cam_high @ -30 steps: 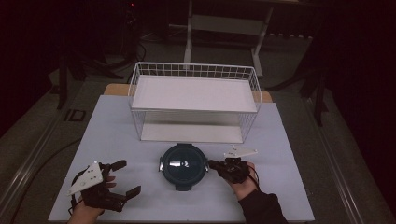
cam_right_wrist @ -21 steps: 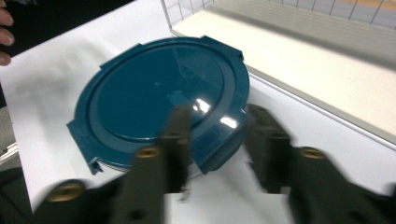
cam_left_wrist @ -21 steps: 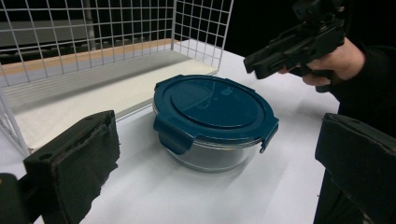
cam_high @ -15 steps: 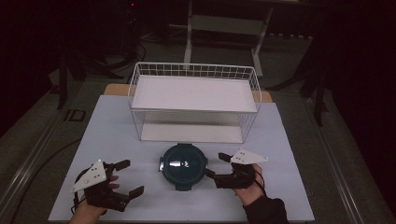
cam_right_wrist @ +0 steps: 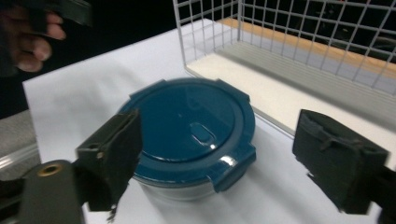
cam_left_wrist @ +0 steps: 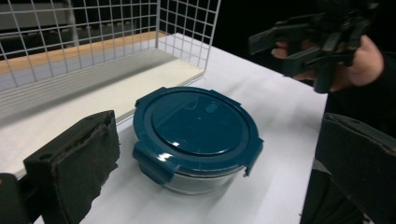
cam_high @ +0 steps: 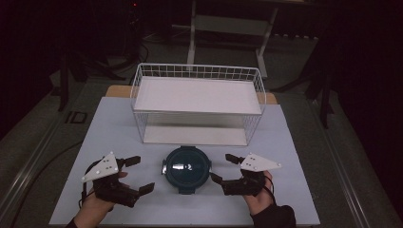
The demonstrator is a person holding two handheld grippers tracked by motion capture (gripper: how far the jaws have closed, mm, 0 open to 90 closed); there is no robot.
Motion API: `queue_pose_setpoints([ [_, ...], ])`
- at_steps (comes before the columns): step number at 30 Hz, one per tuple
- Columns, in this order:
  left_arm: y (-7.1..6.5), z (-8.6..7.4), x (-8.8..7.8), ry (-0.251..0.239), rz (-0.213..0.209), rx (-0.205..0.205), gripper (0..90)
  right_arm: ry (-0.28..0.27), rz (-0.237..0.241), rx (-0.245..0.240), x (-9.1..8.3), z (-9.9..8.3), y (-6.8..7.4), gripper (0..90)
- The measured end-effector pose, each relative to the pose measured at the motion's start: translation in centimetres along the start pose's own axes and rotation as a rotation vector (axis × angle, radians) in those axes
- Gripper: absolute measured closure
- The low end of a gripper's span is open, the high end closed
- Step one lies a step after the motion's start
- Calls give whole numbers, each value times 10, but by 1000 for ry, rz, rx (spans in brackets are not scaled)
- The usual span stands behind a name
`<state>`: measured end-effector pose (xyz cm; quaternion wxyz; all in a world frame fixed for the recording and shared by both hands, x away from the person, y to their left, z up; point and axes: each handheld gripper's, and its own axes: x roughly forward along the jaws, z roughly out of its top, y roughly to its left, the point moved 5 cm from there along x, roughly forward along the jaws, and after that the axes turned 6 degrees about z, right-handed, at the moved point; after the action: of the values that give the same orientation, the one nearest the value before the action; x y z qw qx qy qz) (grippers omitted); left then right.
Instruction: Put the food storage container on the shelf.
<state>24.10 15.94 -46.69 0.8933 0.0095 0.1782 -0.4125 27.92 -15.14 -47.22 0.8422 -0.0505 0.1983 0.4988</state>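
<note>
The box (cam_high: 186,168) with its blue lid sits on the near middle of the table (cam_high: 294,142), just in front of the basket (cam_high: 197,102). I see my right gripper (cam_high: 223,168) just right of the box, pointing left at it, jaws wide apart, just opened, nothing between them. My left gripper (cam_high: 140,175) is left of the box, pointing right, jaws wide apart too. Both hands rest low near the table edge.
</note>
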Motion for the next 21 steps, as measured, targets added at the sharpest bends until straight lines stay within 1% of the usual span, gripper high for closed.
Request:
queue_pose_setpoints([
  [2, 2, 4, 4, 1, 5, -11, 0, -14, -5, -7, -1, 3, 2, 179],
  [4, 4, 7, 8, 3, 0, -35, 0, -18, -9, -20, -3, 6, 3, 179],
  [5, 5, 9, 10, -1, 5, -42, 0, -28, -15, -24, -3, 7, 4, 179],
  [7, 9, 12, 14, 19, 2, -70, 0, -38, 4, -13, -4, 10, 5, 179],
  [8, 11, 14, 17, 31, -2, -83, 0, -53, 5, -6, -5, 13, 4, 152],
  [9, 13, 15, 19, 45, -3, -101, 0, -53, 5, -6, -5, 13, 4, 152],
  [10, 16, 16, 22, 57, 4, -111, 0, -61, 13, 4, -5, 14, 4, 135],
  [11, 18, 16, 25, 75, 4, -122, 0, -67, 8, 9, -5, 14, 3, 134],
  [12, 20, 17, 28, 77, -2, -138, 0, -69, 11, 4, -5, 14, 2, 134],
  [14, 24, 18, 33, 82, 9, -154, 0, -66, 7, -1, -4, 14, 1, 134],
  [15, 25, 18, 36, 91, 4, -168, 0, -59, 9, 2, -3, 13, 0, 134],
  [16, 27, 17, 39, 108, 3, -177, 0, -50, -2, 9, -2, 11, -2, 134],
  [17, 28, 16, 42, 118, 3, -179, 0, -50, -2, 9, -2, 11, -2, 134],
  [20, 31, 10, 52, 177, 3, -215, 0, -61, -2, 49, -2, 10, -3, 112],
  [21, 32, 8, 55, 194, 4, -226, 0, -54, 5, 64, -2, 9, -3, 112],
])
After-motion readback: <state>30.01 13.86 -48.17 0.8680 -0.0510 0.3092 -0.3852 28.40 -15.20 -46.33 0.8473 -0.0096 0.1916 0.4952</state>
